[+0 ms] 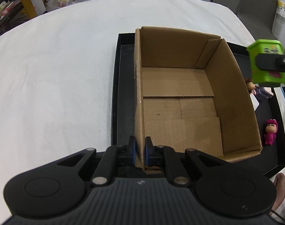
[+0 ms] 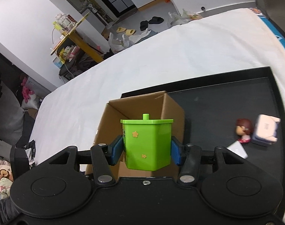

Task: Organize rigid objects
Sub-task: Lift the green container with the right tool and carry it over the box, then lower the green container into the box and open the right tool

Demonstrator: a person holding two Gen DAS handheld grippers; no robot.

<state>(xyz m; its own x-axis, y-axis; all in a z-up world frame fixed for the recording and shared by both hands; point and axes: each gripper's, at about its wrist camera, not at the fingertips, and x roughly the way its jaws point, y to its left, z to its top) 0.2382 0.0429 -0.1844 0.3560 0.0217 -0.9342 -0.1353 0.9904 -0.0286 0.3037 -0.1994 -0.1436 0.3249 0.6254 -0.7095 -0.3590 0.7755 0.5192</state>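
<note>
An open, empty cardboard box (image 1: pixel 179 97) stands in a black tray (image 1: pixel 121 93) on a white-covered table. My left gripper (image 1: pixel 140 151) is shut on the box's near left wall. My right gripper (image 2: pixel 146 150) is shut on a green lidded bin (image 2: pixel 147 142) with yellow stars and holds it in the air beside the box (image 2: pixel 136 108); the bin also shows in the left wrist view (image 1: pixel 266 61) at the box's right. A pink figurine (image 1: pixel 270 132) lies on the tray right of the box.
On the tray (image 2: pixel 226 101) right of the box lie a brown-haired doll (image 2: pixel 243 130), a white-and-blue block (image 2: pixel 265 130) and a white card (image 2: pixel 238 150). The white table (image 1: pixel 58 75) spreads to the left. Floor clutter, slippers and a yellow shelf lie beyond the table.
</note>
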